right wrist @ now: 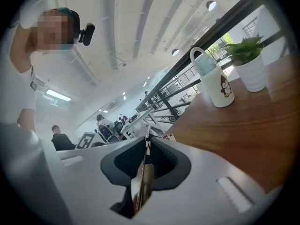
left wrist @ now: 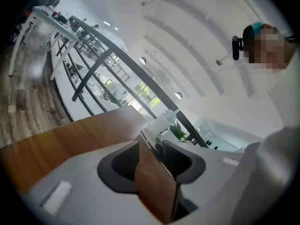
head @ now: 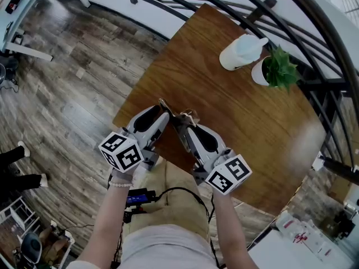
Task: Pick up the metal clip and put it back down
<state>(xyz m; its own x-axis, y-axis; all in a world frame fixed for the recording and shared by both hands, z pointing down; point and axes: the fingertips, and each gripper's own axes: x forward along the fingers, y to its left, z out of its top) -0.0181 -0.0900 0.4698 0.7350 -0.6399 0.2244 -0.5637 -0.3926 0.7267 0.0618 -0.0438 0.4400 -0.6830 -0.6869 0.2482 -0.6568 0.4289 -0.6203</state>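
I see both claws raised close together above the near edge of the wooden bench [head: 235, 122]. The metal clip [head: 182, 115] hangs between them in the air, clear of the bench top. My left claw [left wrist: 152, 142] is closed on a flat, shiny leaf of the clip that mirrors the wood grain. My right claw [right wrist: 146, 142] is pinched tight on a thin metal leaf seen edge-on, while a white mug [head: 241, 52] and a small potted plant [head: 277, 69] stand just beside each other at the far side.
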